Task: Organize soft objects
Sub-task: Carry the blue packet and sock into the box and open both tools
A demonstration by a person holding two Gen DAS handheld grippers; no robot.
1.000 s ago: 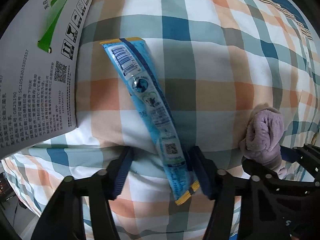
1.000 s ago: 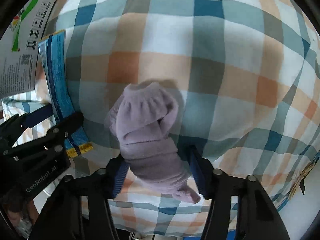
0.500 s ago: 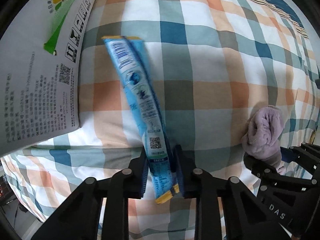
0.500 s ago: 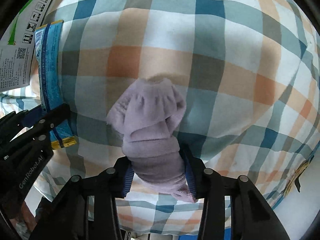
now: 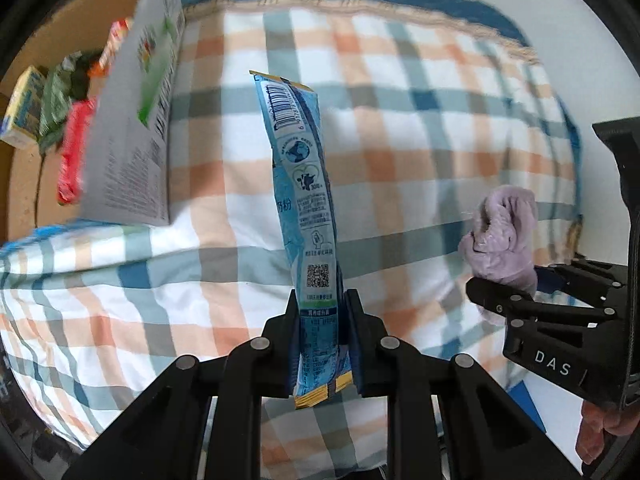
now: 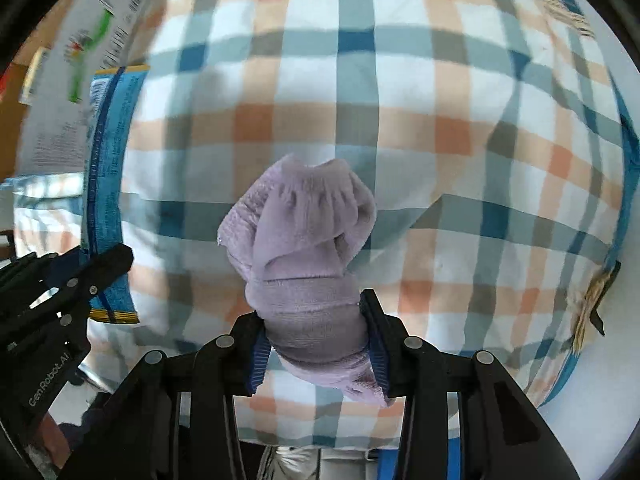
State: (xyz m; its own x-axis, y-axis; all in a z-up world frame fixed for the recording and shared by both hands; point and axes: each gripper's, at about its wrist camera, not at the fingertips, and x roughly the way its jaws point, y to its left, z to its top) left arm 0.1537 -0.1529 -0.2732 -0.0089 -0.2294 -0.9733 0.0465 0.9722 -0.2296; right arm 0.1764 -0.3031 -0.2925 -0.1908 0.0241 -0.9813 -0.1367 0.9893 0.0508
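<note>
Left gripper [image 5: 322,334]: your jaws clamp the blue packet [image 5: 304,200], lifted over the plaid bed [image 5: 400,128].
Right gripper [image 6: 316,344]: your jaws squeeze the purple sock [image 6: 304,264], raised.
Box [image 5: 132,120]: left.

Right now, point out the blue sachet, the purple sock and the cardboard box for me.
blue sachet [image 5: 306,200], left wrist view, on its printed middle above the QR code.
purple sock [image 6: 308,252], right wrist view, on the bunched middle of the fabric.
cardboard box [image 5: 132,120], left wrist view, on its white printed outer wall.
</note>
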